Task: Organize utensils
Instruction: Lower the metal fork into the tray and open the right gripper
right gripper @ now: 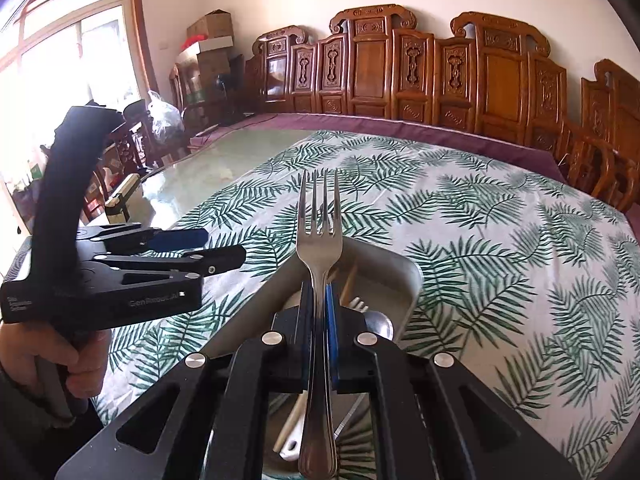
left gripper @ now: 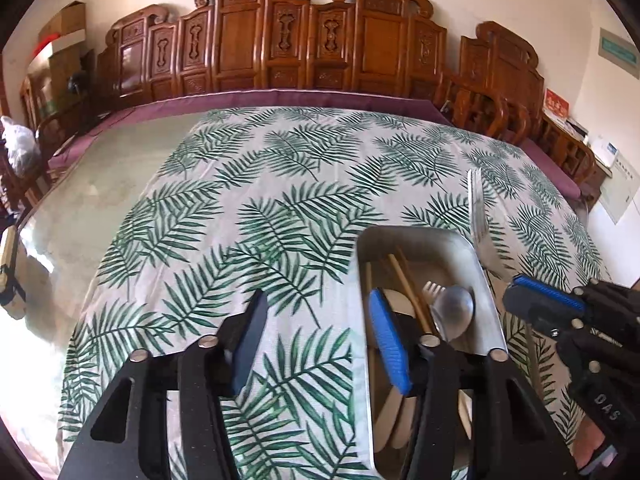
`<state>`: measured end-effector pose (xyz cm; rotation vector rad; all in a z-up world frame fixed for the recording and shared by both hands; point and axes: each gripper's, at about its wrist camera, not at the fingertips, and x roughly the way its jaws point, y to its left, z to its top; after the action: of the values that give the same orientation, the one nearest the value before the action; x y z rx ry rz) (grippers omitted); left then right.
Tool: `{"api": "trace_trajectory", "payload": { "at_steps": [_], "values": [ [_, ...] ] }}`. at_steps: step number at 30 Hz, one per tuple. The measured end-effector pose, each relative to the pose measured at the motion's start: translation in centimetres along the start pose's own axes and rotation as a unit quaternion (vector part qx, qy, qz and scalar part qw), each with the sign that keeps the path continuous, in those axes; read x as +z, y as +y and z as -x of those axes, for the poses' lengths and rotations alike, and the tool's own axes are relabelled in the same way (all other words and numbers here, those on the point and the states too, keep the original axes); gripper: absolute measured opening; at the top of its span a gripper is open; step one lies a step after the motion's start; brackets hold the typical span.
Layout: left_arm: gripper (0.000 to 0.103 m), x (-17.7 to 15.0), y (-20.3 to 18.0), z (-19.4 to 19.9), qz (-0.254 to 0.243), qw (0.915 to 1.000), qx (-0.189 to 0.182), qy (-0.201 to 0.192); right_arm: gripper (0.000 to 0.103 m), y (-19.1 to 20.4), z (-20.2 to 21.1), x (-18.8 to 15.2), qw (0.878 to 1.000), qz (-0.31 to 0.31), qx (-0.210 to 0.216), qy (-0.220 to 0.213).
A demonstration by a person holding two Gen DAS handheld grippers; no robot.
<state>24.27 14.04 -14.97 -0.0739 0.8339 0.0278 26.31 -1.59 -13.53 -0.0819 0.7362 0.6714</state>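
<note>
My right hand-held gripper (right gripper: 318, 320) is clamped on a metal fork (right gripper: 319, 256), its blue pads pinching the neck just below the head. The fork's long axis runs straight along the fingers: tines point to the far side of the worktop, and the handle end reaches back toward me. It hangs in the air above the metal tray (right gripper: 408, 280), not touching it.

My left hand-held gripper (left gripper: 316, 340) stands wide apart and holds nothing; its right finger (left gripper: 390, 344) is over the tray's left part, its left finger over the cloth. From this side the fork (left gripper: 478, 216) shows edge-on past the tray's far right corner.

The tray (left gripper: 476, 256) holds a metal spoon (left gripper: 454, 312), a pale plastic fork (left gripper: 434, 292), wooden chopsticks (left gripper: 408, 284) and pale wooden pieces, all lying roughly near-to-far.

The worktop carries a leaf-print cloth (left gripper: 280, 208) over a purple cover, with a glassy bare stretch on the left. Carved wooden chairs (left gripper: 304, 40) line the far wall; cardboard boxes (right gripper: 210, 36) stand in the left corner beside a bright window.
</note>
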Motion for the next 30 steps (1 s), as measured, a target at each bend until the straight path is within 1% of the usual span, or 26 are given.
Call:
{"api": "trace_trajectory", "payload": {
  "at_steps": [3, 5, 6, 7, 9, 10, 14, 15, 18, 23, 26, 30],
  "values": [
    [0.056, -0.1, 0.6, 0.4, 0.004, 1.0, 0.007, -0.003, 0.008, 0.2, -0.9, 0.1, 1.0, -0.009, 0.004, 0.006],
    [0.06, -0.1, 0.8, 0.5, 0.004, 0.9999, 0.011, -0.004, 0.008, 0.3, -1.5, 0.1, 1.0, -0.014, 0.006, 0.009],
    [0.065, -0.1, 1.0, 0.6, 0.005, 0.9999, 0.014, -0.006, 0.008, 0.3, -1.8, 0.2, 1.0, -0.017, 0.008, 0.011],
    [0.068, 0.0, 1.1, 0.6, 0.004, 0.9998, 0.016, -0.007, 0.008, 0.2, -2.1, 0.3, 1.0, -0.021, 0.009, 0.013],
    [0.07, 0.0, 1.3, 0.7, 0.002, 0.9997, 0.021, -0.009, 0.008, 0.2, -2.6, 0.3, 0.999, -0.027, 0.011, 0.016],
    [0.076, -0.1, 1.3, 0.8, 0.003, 0.9997, 0.022, -0.009, 0.008, 0.2, -2.8, 0.4, 0.999, -0.03, 0.011, 0.018],
    [0.083, 0.1, 1.9, 0.9, 0.01, 0.9997, 0.02, -0.013, 0.008, 0.0, -3.9, 0.2, 0.999, -0.042, 0.005, 0.031],
    [0.086, 0.1, 1.9, 0.9, 0.011, 0.9996, 0.021, -0.013, 0.008, -0.1, -4.1, 0.1, 0.998, -0.047, 0.005, 0.034],
    [0.086, 0.1, 2.1, 0.7, 0.012, 0.9997, 0.02, -0.012, 0.008, -0.2, -5.0, -0.3, 0.997, -0.058, 0.005, 0.049],
    [0.087, 0.1, 2.3, 0.6, 0.015, 0.9996, 0.018, -0.012, 0.008, 0.1, -6.3, -1.5, 0.996, -0.053, -0.001, 0.078],
    [0.088, 0.1, 2.3, 0.6, 0.017, 0.9996, 0.018, -0.012, 0.008, 0.2, -6.6, -1.9, 0.995, -0.056, -0.002, 0.087],
    [0.088, 0.1, 2.3, 0.5, 0.016, 0.9997, 0.018, -0.011, 0.008, 0.2, -7.0, -1.9, 0.993, -0.07, 0.008, 0.098]
  ]
}}
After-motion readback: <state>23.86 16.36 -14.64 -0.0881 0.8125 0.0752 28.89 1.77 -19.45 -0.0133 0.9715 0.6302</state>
